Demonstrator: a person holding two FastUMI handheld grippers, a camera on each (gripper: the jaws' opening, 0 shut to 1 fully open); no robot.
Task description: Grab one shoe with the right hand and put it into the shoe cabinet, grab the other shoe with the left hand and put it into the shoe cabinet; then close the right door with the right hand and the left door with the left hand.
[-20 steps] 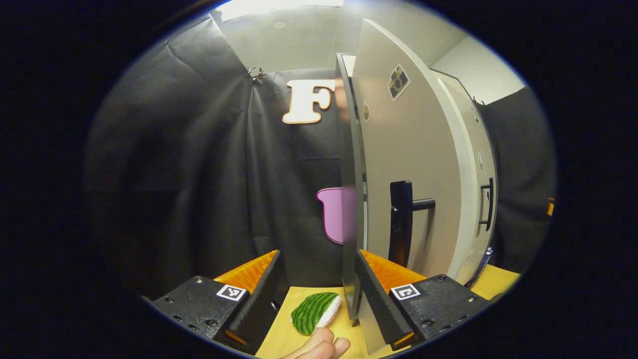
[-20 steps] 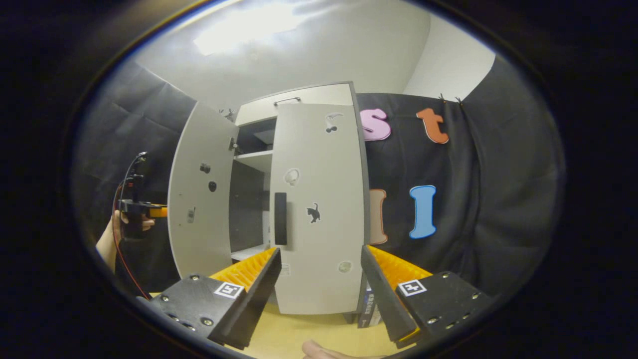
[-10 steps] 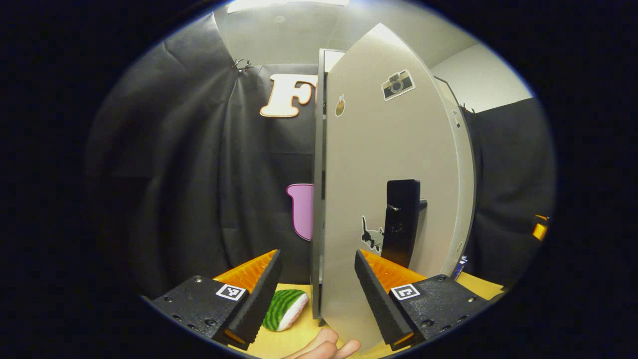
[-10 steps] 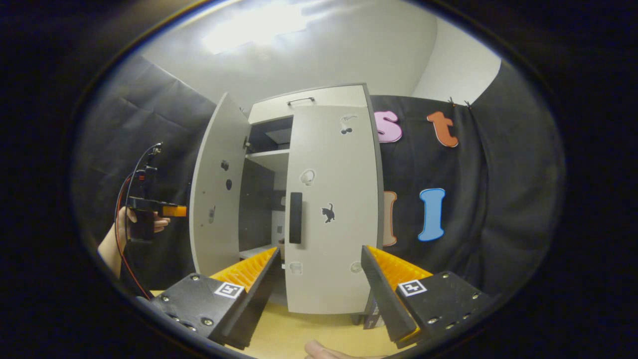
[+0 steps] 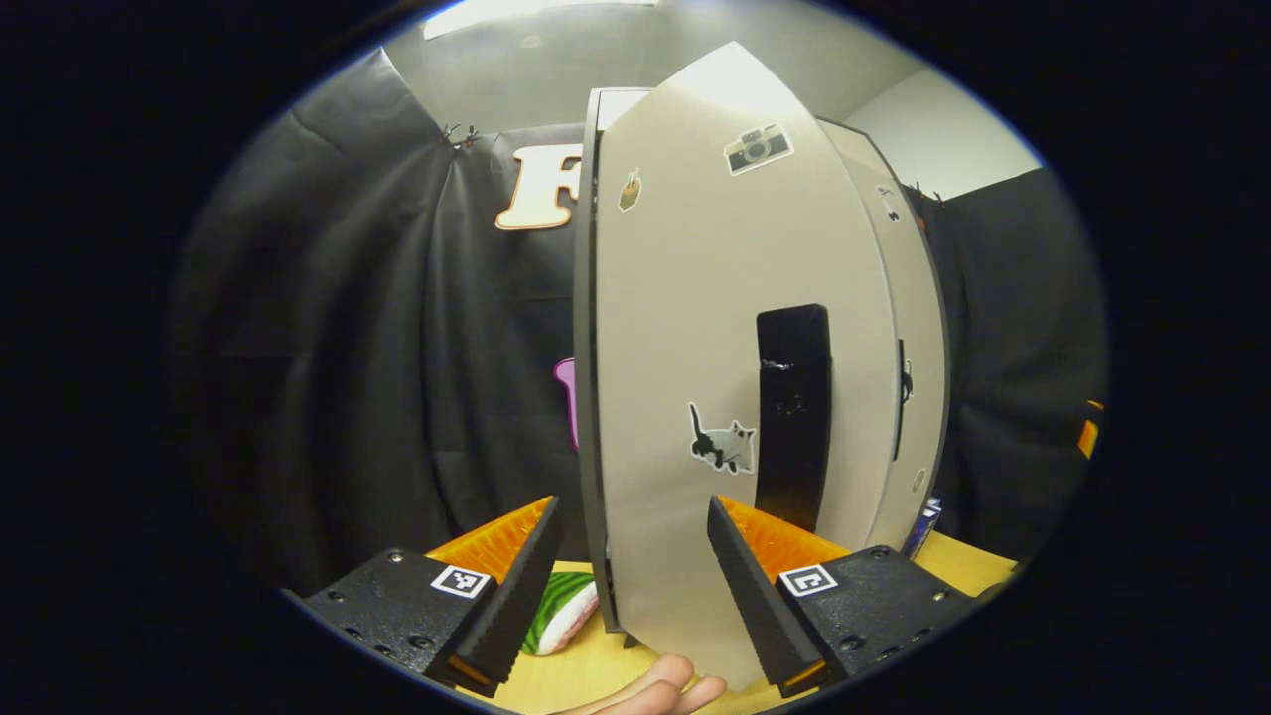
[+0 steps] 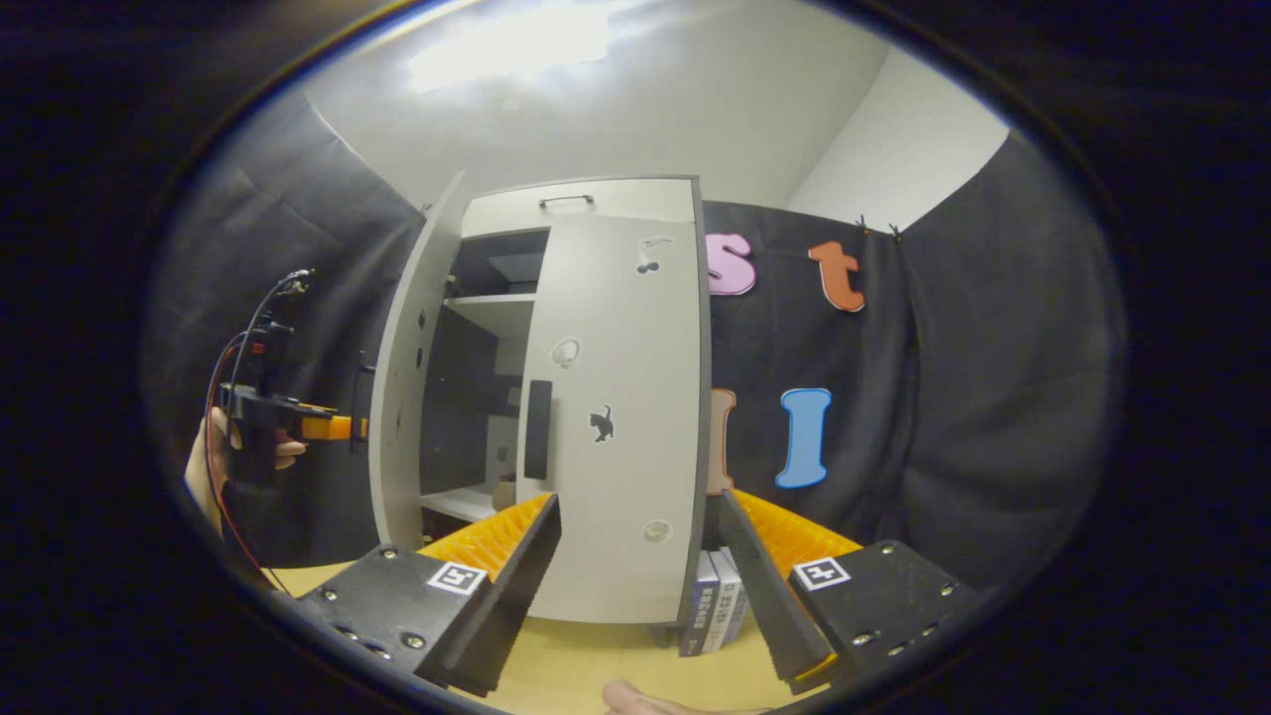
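In the left gripper view, your left gripper (image 5: 631,556) stood with its jaws apart, gripping nothing, aimed at the outer face of the left door (image 5: 695,397). That door was part-way shut, its dark handle (image 5: 791,417) just above the nearer finger. A green striped toy (image 5: 556,621) lay on the table (image 5: 973,566) beside the cabinet's foot, and fingers of your hand (image 5: 665,690) showed at the bottom edge. No shoe was visible here.

In the right gripper view, your right gripper (image 6: 635,571) was also wide open and empty, held back from the cabinet (image 6: 586,204). The right door (image 6: 621,417) looked shut or nearly so. The left door (image 6: 402,397) hung ajar, your left gripper (image 6: 298,422) just beside its outer face; whether it touched I cannot tell. Something small lay on the lower shelf (image 6: 462,501), perhaps a shoe, too dim to be sure. Books (image 6: 710,616) stood by the cabinet's right foot.

I judge you were on the last step, closing the left door. Next you needed a steady push on its face until it met the right door.
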